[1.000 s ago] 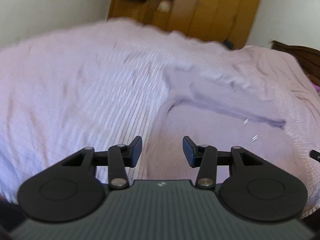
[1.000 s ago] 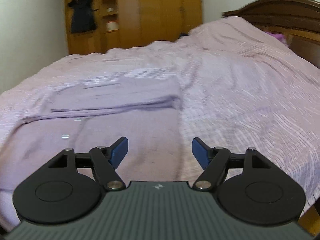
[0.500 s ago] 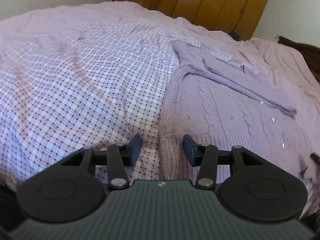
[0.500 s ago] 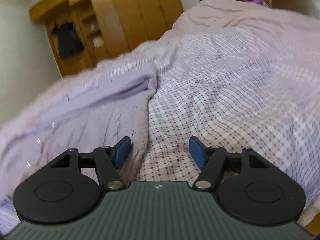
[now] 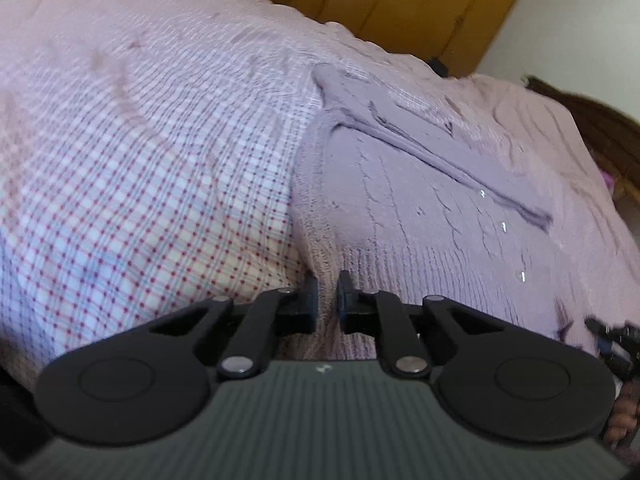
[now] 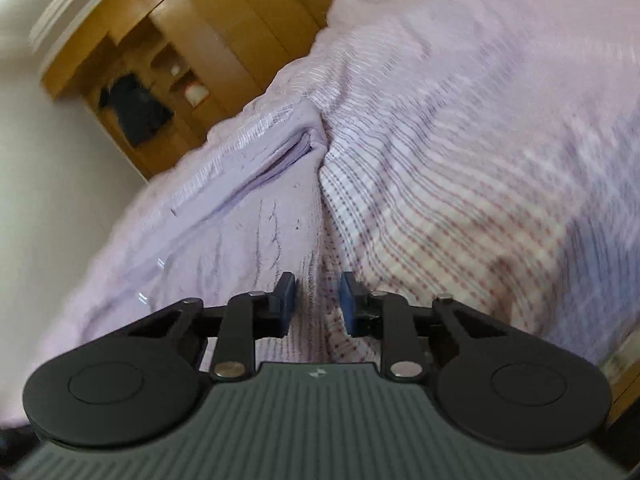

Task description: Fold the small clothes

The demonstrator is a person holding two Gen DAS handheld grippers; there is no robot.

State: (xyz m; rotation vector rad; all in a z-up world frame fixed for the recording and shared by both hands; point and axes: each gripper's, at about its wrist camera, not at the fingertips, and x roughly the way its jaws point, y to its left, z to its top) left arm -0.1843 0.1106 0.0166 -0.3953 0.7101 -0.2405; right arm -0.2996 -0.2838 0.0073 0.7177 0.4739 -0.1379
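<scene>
The left gripper [image 5: 328, 292] was closing, pads pinching the lilac knit sweater [image 5: 420, 208] at its ribbed hem corner; the right gripper [image 6: 317, 300] was closing around the opposite corner. Spread on the checked bedcover [image 5: 140, 184], the sweater looked soft and floppy, best held by both corners.

The checked bedspread [image 5: 152, 184] lies broad and bare to the left of the lilac sweater [image 5: 420, 216], and open room is seen above it. On the sweater's near right edge the right gripper [image 5: 612, 340] is seen low at the frame border. Beyond the bed, passage is closed by a wooden wardrobe [image 6: 224, 44] and a dark headboard [image 5: 608, 128].
</scene>
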